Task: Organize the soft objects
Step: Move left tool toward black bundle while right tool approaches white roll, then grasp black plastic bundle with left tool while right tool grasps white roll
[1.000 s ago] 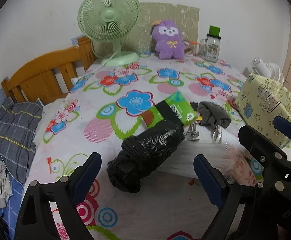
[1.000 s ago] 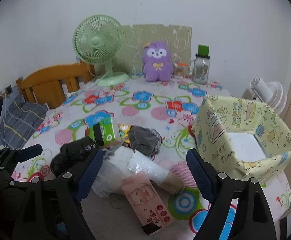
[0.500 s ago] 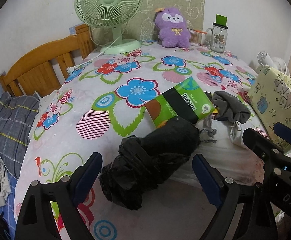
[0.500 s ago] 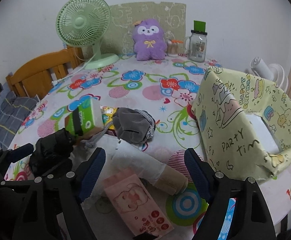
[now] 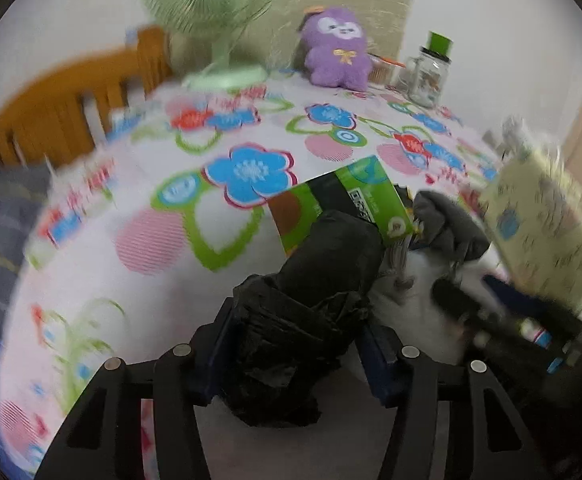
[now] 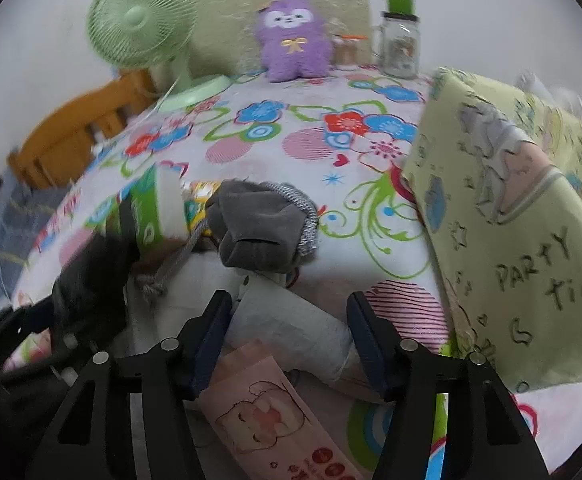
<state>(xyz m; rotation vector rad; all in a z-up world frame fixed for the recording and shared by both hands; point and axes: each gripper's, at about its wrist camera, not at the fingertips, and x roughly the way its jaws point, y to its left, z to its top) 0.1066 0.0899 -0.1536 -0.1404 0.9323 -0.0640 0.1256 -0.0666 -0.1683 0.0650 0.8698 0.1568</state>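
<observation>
Closing now, my left gripper [image 5: 295, 350] has the crumpled black plastic bundle [image 5: 311, 308] between its blue pads, both pressing its sides. My right gripper [image 6: 289, 334] is closing too, straddling the pale white padded roll [image 6: 291, 324]; the left pad touches, the right I can't tell. Both bundles lie just left of the yellow cartoon-print fabric box [image 6: 523, 240], with the grey drawstring pouch [image 6: 263, 228] beyond the roll.

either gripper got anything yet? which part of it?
Left gripper: jaws closing around the near, crumpled end of the black plastic bag bundle. Right gripper: jaws closing around the middle of the white roll. Firm pad contact cannot be told on either.
</observation>
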